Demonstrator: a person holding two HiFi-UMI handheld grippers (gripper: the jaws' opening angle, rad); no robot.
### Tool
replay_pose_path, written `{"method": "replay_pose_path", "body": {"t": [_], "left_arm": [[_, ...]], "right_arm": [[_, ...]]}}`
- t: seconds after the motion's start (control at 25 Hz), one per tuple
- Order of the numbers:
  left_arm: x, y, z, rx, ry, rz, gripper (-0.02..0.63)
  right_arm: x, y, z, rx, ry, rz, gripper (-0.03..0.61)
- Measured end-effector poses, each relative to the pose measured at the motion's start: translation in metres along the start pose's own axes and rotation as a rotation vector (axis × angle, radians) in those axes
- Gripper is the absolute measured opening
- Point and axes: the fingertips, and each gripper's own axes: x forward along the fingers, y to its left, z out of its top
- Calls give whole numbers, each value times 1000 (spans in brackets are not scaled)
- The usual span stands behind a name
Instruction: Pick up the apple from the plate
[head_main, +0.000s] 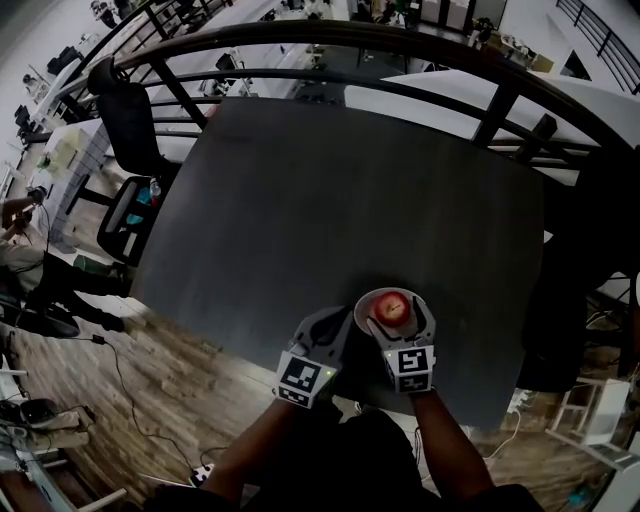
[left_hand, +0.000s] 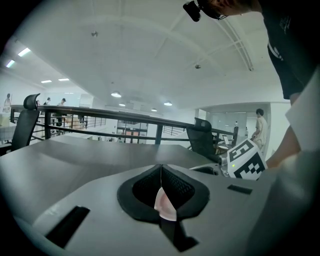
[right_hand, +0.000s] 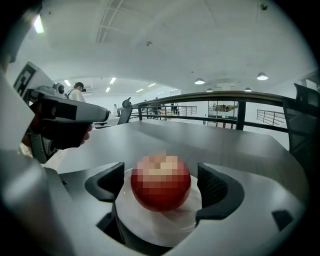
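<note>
Two spread jaws of right gripper (right_hand: 162, 186) flank the apple (right_hand: 161, 180); left gripper (left_hand: 161, 181) jaws meet.

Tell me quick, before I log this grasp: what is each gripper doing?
Left gripper: closed, nothing visibly held.
Right gripper: open, fingers flanking the apple, not gripping it.
</note>
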Motion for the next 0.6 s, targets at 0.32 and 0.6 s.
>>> {"method": "replay_pose_path", "body": {"t": [0.32, 0.6], "left_arm": [[1, 5, 0, -9, 6, -6, 24], [2, 13, -7, -19, 25, 11, 23]], "right_arm": [[10, -3, -12, -26, 75, -23, 430], [21, 0, -20, -66, 168, -3, 428]]}}
